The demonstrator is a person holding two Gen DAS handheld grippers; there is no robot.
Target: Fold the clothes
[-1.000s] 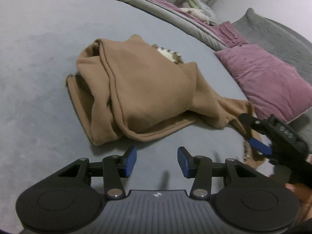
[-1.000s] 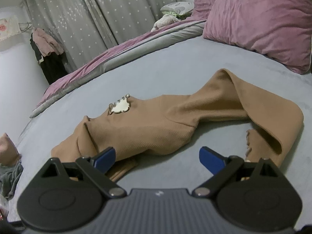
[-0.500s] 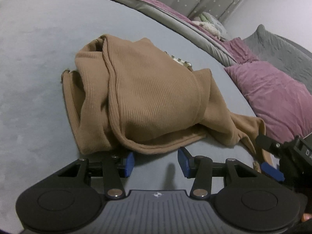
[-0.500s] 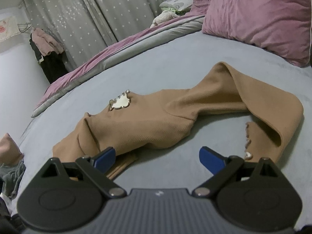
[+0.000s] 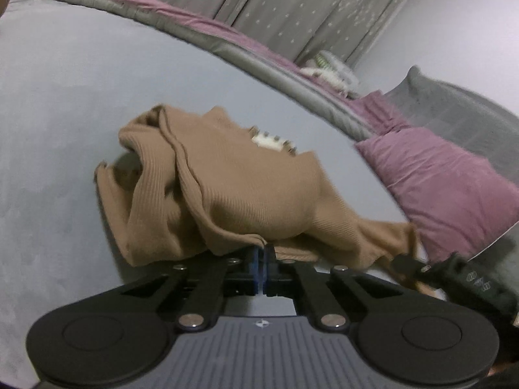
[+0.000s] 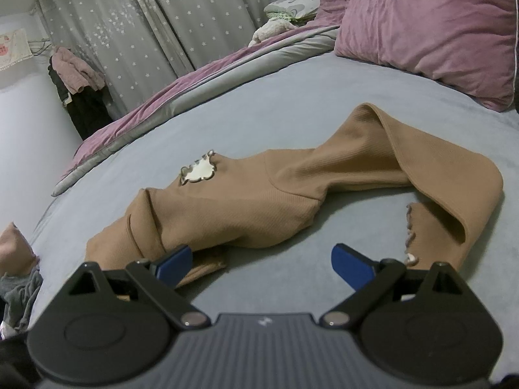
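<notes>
A brown ribbed sweater [image 5: 243, 188] lies crumpled on the grey bed sheet [image 5: 58, 103], with a cream collar patch [image 5: 272, 141] on top. My left gripper [image 5: 261, 253] is shut, its blue pads pinching the sweater's near hem, which sits slightly raised. In the right wrist view the same sweater [image 6: 259, 207] stretches across the sheet, one sleeve [image 6: 438, 175] looping back at the right. My right gripper [image 6: 262, 259] is open just in front of the sweater body, with nothing between its fingers. The right gripper's body also shows low on the right in the left wrist view [image 5: 454, 272].
A purple pillow [image 5: 447, 188] and a grey pillow [image 5: 454, 103] lie to the right. A rolled purple-grey quilt [image 6: 194, 77] runs along the far edge, before star-dotted curtains [image 6: 162, 16]. Clothes hang at the back left [image 6: 78, 74]; another pile [image 6: 16, 259] lies at the left.
My left gripper moved forward to the sweater's near hem and went from open to shut on it. The right gripper stayed open and barely moved.
</notes>
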